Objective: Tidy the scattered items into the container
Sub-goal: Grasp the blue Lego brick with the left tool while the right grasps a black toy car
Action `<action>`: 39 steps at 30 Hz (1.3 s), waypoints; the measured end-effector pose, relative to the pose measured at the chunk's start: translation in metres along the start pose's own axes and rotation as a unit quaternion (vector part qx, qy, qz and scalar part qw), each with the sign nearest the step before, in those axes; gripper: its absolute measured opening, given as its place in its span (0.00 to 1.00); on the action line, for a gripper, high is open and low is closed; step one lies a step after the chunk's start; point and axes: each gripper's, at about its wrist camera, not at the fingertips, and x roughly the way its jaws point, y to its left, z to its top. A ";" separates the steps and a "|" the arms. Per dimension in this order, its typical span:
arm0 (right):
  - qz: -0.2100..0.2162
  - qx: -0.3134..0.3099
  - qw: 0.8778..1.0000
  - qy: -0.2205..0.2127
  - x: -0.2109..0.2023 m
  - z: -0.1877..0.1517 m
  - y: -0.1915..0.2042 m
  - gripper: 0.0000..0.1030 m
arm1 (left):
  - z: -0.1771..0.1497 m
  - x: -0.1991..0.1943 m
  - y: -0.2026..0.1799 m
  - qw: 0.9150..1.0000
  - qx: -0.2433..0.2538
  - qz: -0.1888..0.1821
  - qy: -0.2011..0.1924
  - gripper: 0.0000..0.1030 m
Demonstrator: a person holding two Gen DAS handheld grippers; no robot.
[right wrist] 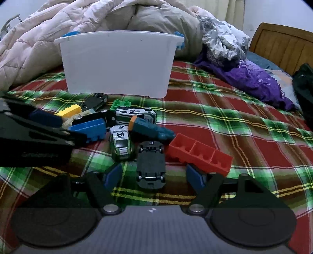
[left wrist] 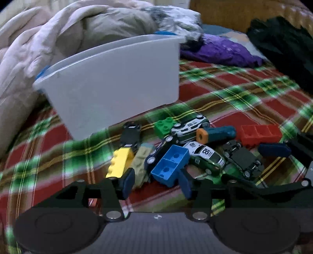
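Blue-padded right tool (right wrist: 154, 176), tilted down, open astride upturned car (right wrist: 150, 164).

I see bed (right wrist: 225, 125) under red-green plaid blanket. Behind it, rumpled beige quilt (right wrist: 58, 39) heaped along far side. Right of quilt, wooden headboard (right wrist: 283, 46), pale wall (right wrist: 273, 11) above. Purple cloth (right wrist: 252, 80) and grey-white cloth (right wrist: 223, 41) bunched near headboard. Light dim, bluish.
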 end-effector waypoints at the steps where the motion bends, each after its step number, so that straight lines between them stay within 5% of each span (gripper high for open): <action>1: 0.000 0.001 1.000 0.001 0.000 0.000 0.000 0.72 | 0.002 0.003 -0.002 1.000 0.014 -0.004 0.000 0.54; 5: 0.002 0.002 1.000 0.001 -0.001 0.000 0.001 0.72 | 0.007 0.009 -0.012 0.999 0.038 -0.006 0.000 0.53; 8: 0.004 0.005 1.000 0.002 -0.001 0.000 -0.001 0.71 | 0.006 0.006 -0.010 1.000 0.011 -0.028 0.001 0.41; 16: 0.011 -0.011 1.000 0.005 -0.001 -0.001 0.004 0.62 | -0.009 -0.008 -0.004 0.999 -0.028 -0.026 0.009 0.40; 22: 0.006 -0.008 1.000 0.008 0.000 -0.001 0.005 0.62 | -0.027 -0.027 0.005 0.999 -0.036 0.032 0.017 0.40; 28: -0.002 -0.014 1.000 0.014 0.001 -0.002 0.008 0.62 | -0.038 -0.036 0.021 0.997 -0.077 0.017 0.024 0.41; 33: 0.006 -0.024 0.999 0.026 -0.005 -0.002 0.011 0.34 | -0.047 -0.039 0.021 0.995 -0.094 0.016 0.028 0.41; 39: 0.002 -0.034 0.999 0.039 -0.018 -0.006 0.017 0.34 | -0.054 -0.055 0.029 0.992 -0.124 0.002 0.020 0.40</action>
